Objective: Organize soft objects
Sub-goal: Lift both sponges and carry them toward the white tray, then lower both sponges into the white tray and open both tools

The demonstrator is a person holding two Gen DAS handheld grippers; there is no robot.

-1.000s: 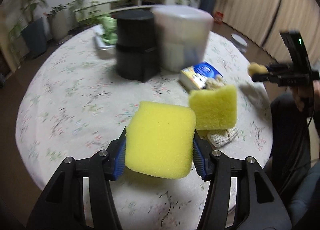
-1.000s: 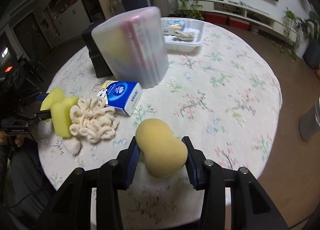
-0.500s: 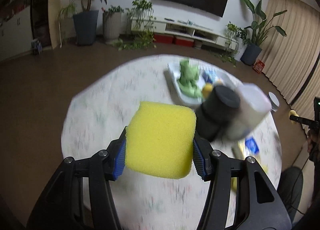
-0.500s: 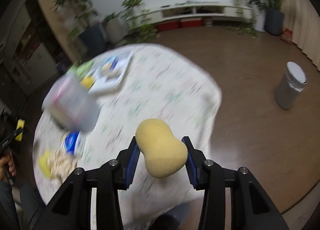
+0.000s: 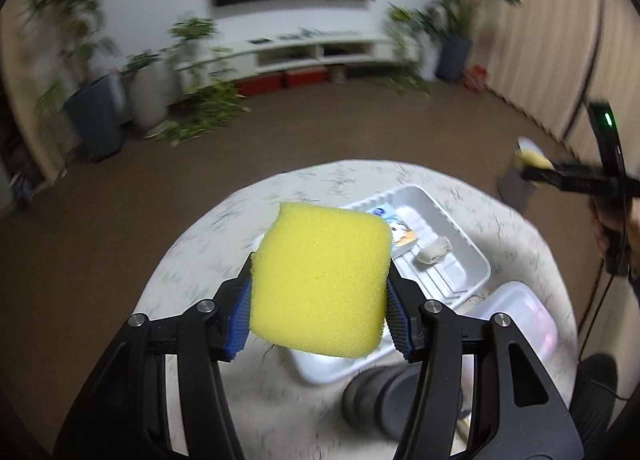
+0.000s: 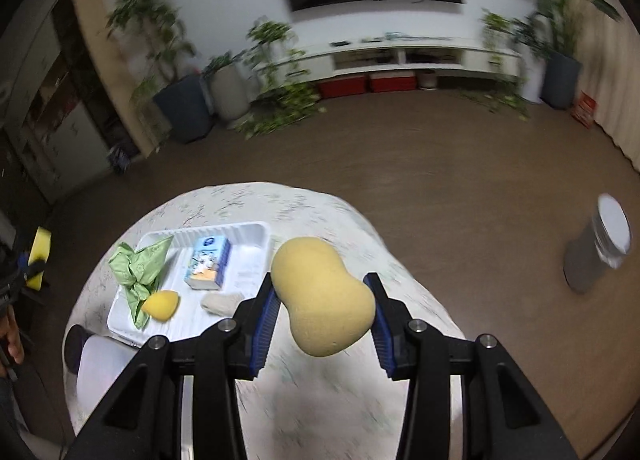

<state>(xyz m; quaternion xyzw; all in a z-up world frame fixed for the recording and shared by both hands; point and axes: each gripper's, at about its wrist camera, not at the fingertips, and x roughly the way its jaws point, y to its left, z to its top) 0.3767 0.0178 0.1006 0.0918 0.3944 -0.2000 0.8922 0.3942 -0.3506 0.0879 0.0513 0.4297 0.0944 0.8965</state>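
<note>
Ahead of both tongs on the bench (image 6: 320, 215), the white tray (image 6: 256, 230) already holds a green cloth (image 6: 138, 268), tissue pack (image 6: 208, 262) and small sponge (image 6: 160, 304). Two pieces remain airborne — the left tongs (image 5: 320, 296) pinching a square yellow sponge (image 5: 320, 280), the right tongs (image 6: 322, 312) a peanut-shaped sponge (image 6: 320, 296).

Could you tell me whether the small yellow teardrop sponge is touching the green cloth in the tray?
Touching: the right wrist view shows the teardrop sponge resting against the green cloth.

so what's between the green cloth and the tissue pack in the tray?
Only bare tray floor lies between the cloth and the pack; the right wrist view shows it.
</note>
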